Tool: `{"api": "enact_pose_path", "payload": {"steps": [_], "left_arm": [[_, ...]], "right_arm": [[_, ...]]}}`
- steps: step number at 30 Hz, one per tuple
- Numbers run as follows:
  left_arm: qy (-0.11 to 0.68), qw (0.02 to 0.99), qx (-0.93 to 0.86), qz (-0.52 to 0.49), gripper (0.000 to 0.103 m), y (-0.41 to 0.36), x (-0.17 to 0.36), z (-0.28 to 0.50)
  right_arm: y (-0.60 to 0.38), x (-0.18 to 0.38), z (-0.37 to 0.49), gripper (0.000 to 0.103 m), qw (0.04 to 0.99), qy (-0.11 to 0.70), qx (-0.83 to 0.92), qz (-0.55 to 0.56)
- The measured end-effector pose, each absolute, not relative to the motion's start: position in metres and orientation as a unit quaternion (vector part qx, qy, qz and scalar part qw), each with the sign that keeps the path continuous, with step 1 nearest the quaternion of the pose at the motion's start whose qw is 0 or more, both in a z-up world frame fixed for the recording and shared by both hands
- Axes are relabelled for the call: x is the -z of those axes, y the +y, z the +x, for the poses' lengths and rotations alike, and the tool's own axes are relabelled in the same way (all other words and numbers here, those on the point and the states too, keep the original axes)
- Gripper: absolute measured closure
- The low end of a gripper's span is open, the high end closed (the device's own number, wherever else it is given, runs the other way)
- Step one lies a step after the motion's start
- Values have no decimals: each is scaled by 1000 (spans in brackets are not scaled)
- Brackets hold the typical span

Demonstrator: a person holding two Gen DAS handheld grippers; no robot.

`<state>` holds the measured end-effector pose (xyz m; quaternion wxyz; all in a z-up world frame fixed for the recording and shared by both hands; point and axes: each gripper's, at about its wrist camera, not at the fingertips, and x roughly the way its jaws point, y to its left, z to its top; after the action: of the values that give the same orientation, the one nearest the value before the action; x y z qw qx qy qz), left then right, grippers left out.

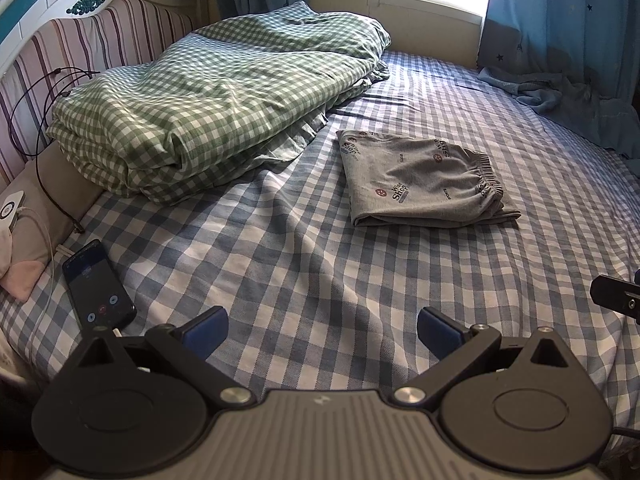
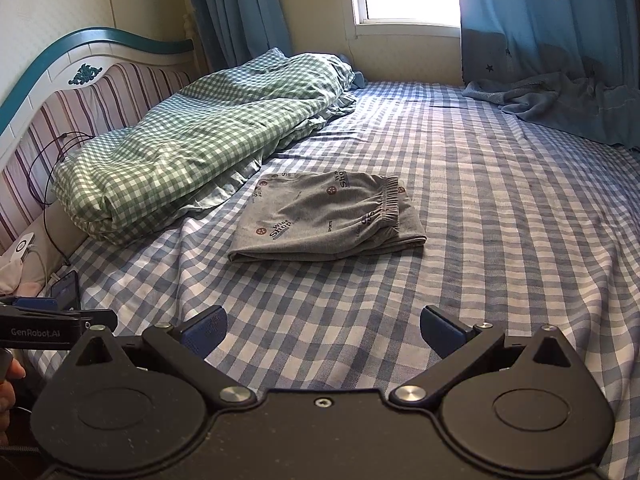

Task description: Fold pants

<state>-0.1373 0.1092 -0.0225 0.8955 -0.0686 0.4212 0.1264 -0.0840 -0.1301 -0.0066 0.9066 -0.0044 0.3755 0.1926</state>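
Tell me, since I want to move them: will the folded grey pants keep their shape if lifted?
Probably not: the pants are soft, wrinkled knit in loose layers, so they would likely sag and unfold. Pushed across the checked sheet, they would probably bunch.

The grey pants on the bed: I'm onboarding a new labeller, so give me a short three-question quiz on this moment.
1. True or false: the left gripper is shut on the grey pants.
2. Which lies nearest the pants? A) green checked duvet B) phone C) blue towel
3. Fill in: the pants' elastic waistband faces the ____ side of the right wrist view.

Key:
1. False; both the left and the right gripper are open and hold nothing, and the pants lie folded on the checked sheet.
2. A
3. right
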Motion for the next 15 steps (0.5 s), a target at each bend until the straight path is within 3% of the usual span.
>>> {"api": "enact_pose_path", "payload": {"steps": [15], "left_arm": [[428,891,-137,-65,0,110,24,-134]], "right_arm": [[-129,7,-83,1,906,378,-191,-5]]}}
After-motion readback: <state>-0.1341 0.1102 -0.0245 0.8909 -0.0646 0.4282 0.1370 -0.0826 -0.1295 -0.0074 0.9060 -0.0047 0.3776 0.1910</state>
